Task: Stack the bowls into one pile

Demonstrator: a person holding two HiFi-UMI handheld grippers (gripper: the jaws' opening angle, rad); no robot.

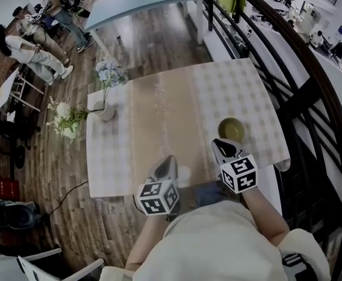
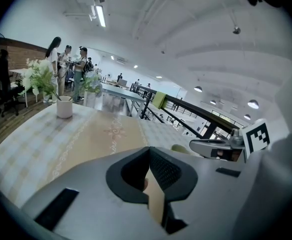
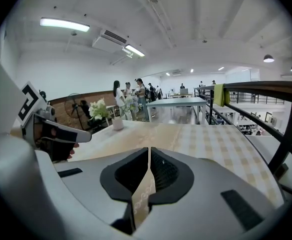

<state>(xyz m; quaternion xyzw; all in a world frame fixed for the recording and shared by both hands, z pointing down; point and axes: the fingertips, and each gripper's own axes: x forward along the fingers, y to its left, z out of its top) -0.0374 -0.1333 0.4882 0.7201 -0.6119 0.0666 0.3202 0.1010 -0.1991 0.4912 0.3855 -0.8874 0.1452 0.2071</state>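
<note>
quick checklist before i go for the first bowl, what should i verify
1. Left gripper empty: ok, jaws together with nothing between them.
2. Right gripper empty: ok, jaws together with nothing between them.
3. Jaws apart for a grasp: not ok, both are shut.
4. Green bowl found: ok, upright on the table, just ahead of the right gripper.
5. Second bowl found: cannot tell. A pale round thing lies beside the left gripper, too faint to identify.
6. Vase of flowers out of the way: ok, it stands at the table's far left, apart from both grippers.
</note>
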